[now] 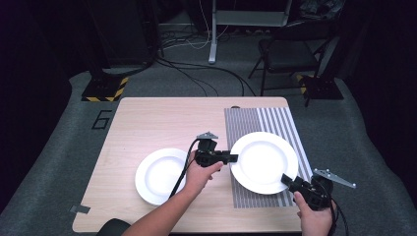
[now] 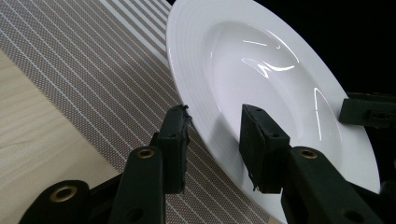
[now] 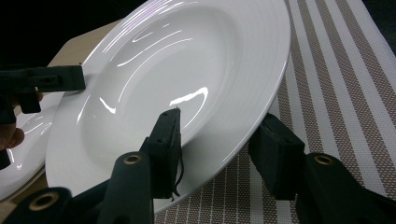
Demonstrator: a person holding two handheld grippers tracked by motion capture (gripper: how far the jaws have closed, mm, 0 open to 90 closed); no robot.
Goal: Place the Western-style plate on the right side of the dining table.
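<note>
A large white deep plate [image 1: 264,162] hangs tilted just above a grey striped placemat [image 1: 246,120]. My left gripper [image 1: 233,158] grips its left rim, one jaw on top and the other beneath. In the left gripper view the rim [image 2: 280,70] runs between the left gripper [image 2: 212,121]'s jaws over the placemat [image 2: 93,60]. My right gripper [image 1: 286,179] clamps the near right rim. Seen from the right gripper [image 3: 222,119], the plate [image 3: 177,60] fills the middle above the mat [image 3: 336,70]. A second white plate [image 1: 160,176] lies flat on the wooden table [image 1: 162,118].
The second plate [image 3: 16,163] lies close beside the lifted one, under my left forearm. Beyond the table's far edge are a dark chair [image 1: 290,54], floor cables [image 1: 206,73] and a stand with yellow-black tape [image 1: 105,88]. A strip of tape [image 1: 79,209] marks the near left corner.
</note>
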